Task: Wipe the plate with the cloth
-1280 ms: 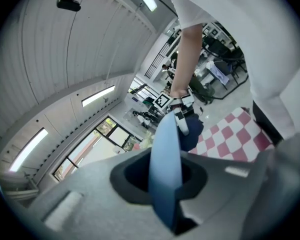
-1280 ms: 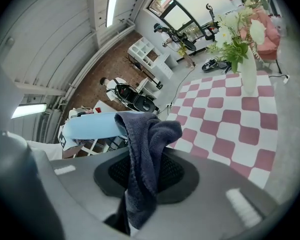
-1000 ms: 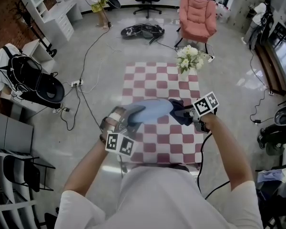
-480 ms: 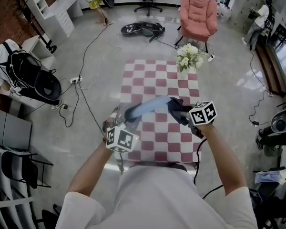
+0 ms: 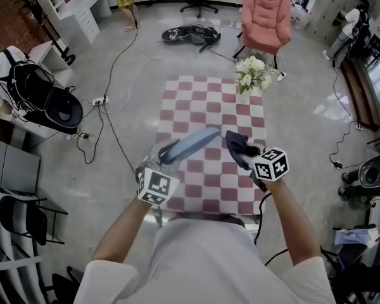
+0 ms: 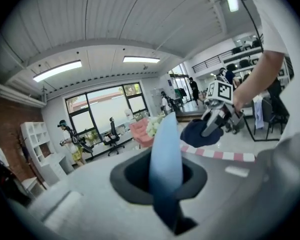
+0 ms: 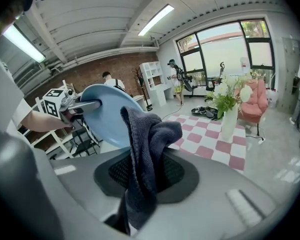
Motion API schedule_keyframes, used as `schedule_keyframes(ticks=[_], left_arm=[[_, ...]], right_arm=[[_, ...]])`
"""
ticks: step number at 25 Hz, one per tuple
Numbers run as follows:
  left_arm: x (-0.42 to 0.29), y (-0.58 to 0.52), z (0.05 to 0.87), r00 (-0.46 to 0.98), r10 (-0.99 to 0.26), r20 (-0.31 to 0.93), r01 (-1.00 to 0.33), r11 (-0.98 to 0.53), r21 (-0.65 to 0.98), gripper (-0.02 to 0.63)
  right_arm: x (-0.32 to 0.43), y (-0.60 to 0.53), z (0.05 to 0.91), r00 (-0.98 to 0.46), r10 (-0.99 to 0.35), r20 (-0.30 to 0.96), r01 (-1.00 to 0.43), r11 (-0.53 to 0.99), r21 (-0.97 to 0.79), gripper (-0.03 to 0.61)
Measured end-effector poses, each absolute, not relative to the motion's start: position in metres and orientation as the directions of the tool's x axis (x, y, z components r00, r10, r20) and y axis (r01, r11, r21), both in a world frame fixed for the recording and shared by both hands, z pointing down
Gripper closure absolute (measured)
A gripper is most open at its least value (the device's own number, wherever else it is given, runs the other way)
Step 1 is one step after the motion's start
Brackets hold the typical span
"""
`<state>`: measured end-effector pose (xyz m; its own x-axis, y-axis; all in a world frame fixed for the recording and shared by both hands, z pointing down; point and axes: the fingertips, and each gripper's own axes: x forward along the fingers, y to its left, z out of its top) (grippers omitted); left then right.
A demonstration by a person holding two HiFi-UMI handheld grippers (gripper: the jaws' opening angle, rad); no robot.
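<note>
My left gripper (image 5: 163, 161) is shut on the rim of a light blue plate (image 5: 191, 143), held tilted above the checkered table (image 5: 210, 116). In the left gripper view the plate (image 6: 165, 159) stands edge-on between the jaws. My right gripper (image 5: 253, 166) is shut on a dark blue cloth (image 5: 237, 145) that hangs bunched just right of the plate's edge. In the right gripper view the cloth (image 7: 145, 154) drapes from the jaws, with the plate (image 7: 107, 114) and the left gripper (image 7: 75, 108) behind it. Whether the cloth touches the plate, I cannot tell.
A vase of white flowers (image 5: 251, 76) stands at the table's far right corner. A pink armchair (image 5: 265, 14) sits beyond it. Cables (image 5: 117, 75) run over the floor at left, near a black stroller (image 5: 47, 100). People stand far off by white shelves.
The plate has tipped more edge-on and risen a little. Both grippers have drawn slightly nearer me, the cloth staying by the plate's right edge.
</note>
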<state>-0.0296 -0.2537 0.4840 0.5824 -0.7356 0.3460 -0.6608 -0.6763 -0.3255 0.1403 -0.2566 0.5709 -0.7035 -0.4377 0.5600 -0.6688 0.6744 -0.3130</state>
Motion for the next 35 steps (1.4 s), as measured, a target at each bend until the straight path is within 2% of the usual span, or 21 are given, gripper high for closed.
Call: schedule_keyframes(ticks=[11,27,35], left_arm=[[-0.037,-0.246,0.5,0.55,-0.756,0.356,-0.757,-0.631,-0.169,0.574],[-0.064,-0.249,0.515,0.483,-0.791,0.376,-0.866,-0.495,0.071,0.575],[-0.068,-0.243,0.522,0.469,-0.796,0.383,-0.878,-0.465,0.108,0.577]], right_arm=[[0.163,-0.249,0.554,-0.657,-0.593,0.465,-0.741,0.622,-0.254,0.482],[0.177,-0.234,0.541,-0.62,-0.689,0.375,-0.782,0.578,-0.231,0.482],[0.178,-0.229,0.543,-0.617,-0.699,0.361,-0.786,0.57,-0.24,0.483]])
